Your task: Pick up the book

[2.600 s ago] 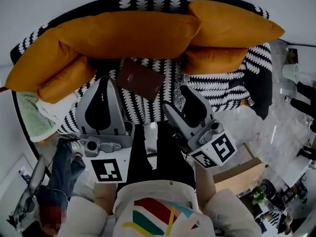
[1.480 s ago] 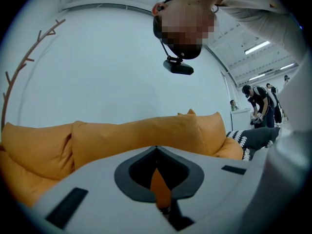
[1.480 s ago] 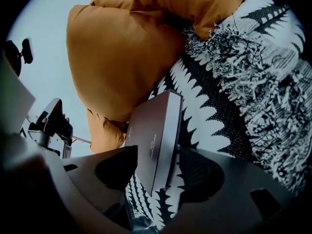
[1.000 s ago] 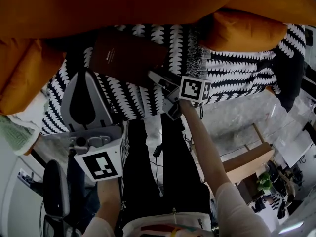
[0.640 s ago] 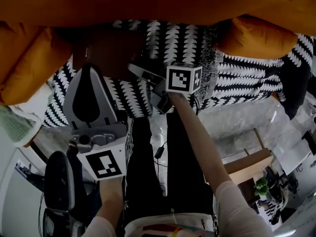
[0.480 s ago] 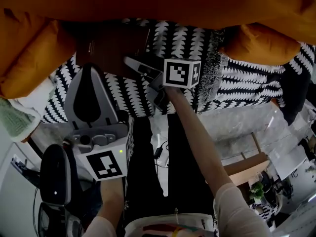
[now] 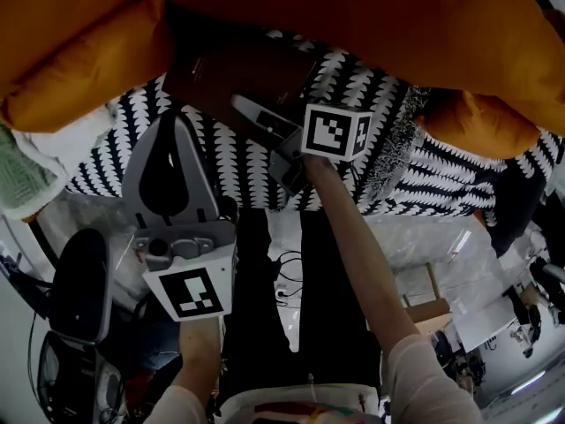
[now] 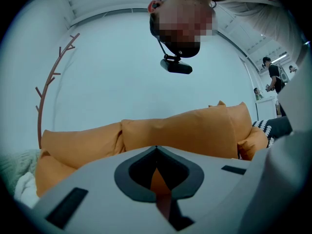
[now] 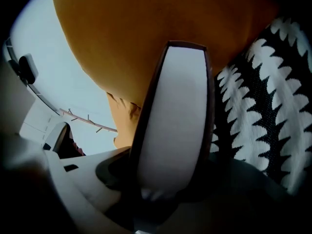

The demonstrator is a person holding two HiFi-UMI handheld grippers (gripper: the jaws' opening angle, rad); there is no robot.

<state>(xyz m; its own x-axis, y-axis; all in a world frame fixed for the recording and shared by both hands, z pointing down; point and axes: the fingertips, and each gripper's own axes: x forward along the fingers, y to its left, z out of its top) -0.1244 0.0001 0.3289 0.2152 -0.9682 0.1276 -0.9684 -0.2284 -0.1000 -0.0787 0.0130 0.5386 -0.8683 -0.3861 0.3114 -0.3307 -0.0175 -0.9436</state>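
The dark brown book (image 7: 231,71) lies tilted on the black-and-white patterned sofa cover (image 7: 234,170), below the orange cushions. My right gripper (image 7: 243,107) reaches forward and is shut on the book's near edge. In the right gripper view the book's (image 9: 171,126) white page edge, framed by its brown cover, stands upright between the jaws of my right gripper (image 9: 156,189). My left gripper (image 7: 177,117) hangs to the left of the book, apart from it, shut on nothing. In its own view the left gripper's (image 8: 156,150) jaws meet at the tip.
Large orange cushions (image 7: 415,34) crowd the sofa back and another cushion (image 7: 75,56) lies at the left. A green-white cloth (image 7: 22,179) is at the left edge. A black chair (image 7: 79,285) and a cable (image 7: 284,276) are on the floor by the person's legs (image 7: 265,325).
The right gripper went from near the person's lap forward to the book and closed on its near edge. The left gripper stayed near the sofa front. The head view moved closer.
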